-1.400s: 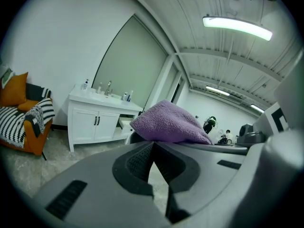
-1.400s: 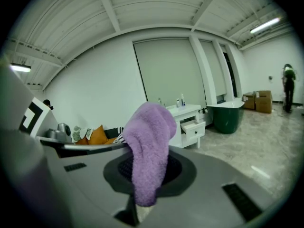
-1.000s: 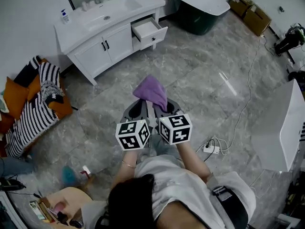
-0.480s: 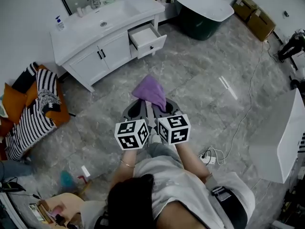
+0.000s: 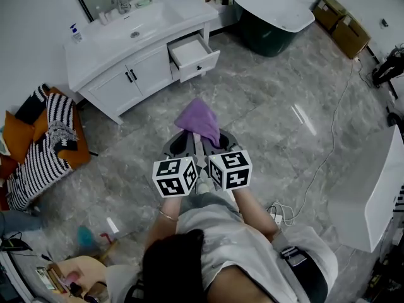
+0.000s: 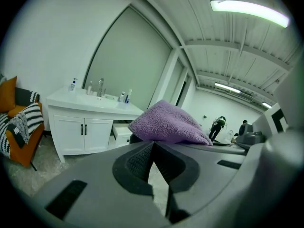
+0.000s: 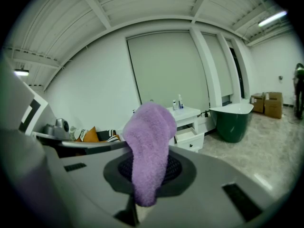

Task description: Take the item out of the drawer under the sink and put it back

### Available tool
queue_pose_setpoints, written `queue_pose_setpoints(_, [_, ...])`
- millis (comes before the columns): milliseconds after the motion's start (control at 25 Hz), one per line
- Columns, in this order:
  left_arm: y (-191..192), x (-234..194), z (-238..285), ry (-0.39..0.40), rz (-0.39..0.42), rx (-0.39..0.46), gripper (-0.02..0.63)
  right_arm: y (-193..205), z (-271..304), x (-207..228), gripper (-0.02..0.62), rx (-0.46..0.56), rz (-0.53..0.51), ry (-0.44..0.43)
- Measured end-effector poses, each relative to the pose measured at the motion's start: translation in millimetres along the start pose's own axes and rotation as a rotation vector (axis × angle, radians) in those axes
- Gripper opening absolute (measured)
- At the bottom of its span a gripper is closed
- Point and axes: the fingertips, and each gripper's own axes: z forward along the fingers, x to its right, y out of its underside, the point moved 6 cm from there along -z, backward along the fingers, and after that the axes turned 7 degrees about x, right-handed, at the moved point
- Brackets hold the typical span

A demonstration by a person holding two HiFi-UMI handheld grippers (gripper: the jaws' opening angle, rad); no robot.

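grey marbled floor (image 5: 265, 125), open bathroom showroom, white walls.

right gripper (image 7: 148, 170): jaws nearly closed, pinching a purple towel (image 7: 151, 137). the cloth bulges up past the tips and a tail hangs down between the jaws.

left gripper (image 6: 153, 144): jaws brought together at the tips, with the towel's lower edge right on the meeting point. it looks to nip that edge, though the fold hides the contact itself.

both grippers are side by side in the air in front of the person. the towel spans the two tips, well apart from the vanity.

handling, my judgement: light, soft terry with no stiffness, sags wherever unsupported. not slippery, not fragile. a pinch on a bunched fold holds best. a loose corner could drag on the drawer front going in.

around:
- white vanity (image 5: 126, 74) with sink (image 5: 136, 27), ahead and to the left.
- its right-hand drawer (image 5: 192, 50) stands pulled out; inside looks empty.
- bottles on the counter by the tap.
- dark green bathtub (image 5: 268, 33) just right of the vanity.
- cardboard boxes (image 5: 344, 27) far right.
- striped cushions (image 5: 44, 150) on the floor at left.

nothing visible stands on the floor between towel and drawer.
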Motion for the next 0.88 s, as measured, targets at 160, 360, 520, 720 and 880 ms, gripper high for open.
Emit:
queue_pose_setpoints(160, [-1, 6, 11, 0.011, 0.016, -0.012, 0.004, -3, 3, 11, 0.049, 0.001, 0.0, -0.001])
queue_pose_setpoints(360, [-1, 18, 20, 0.062, 0.005, -0.048, 0.003, -7, 5, 18, 0.049, 0.007, 0.002, -0.004])
queue_pose_setpoints(520, [-3, 21, 26, 0.101, 0.015, -0.06, 0.003, -8, 9, 19, 0.049, 0.014, 0.004, -0.007])
queue_pose_setpoints(720, [-7, 22, 37, 0.096, 0.041, -0.046, 0.003, -11, 14, 26, 0.049, 0.024, 0.005, 0.003])
queue_pose_setpoints(880, [-8, 20, 50, 0.095, 0.04, -0.041, 0.003, -15, 23, 36, 0.049, 0.033, -0.002, 0.027])
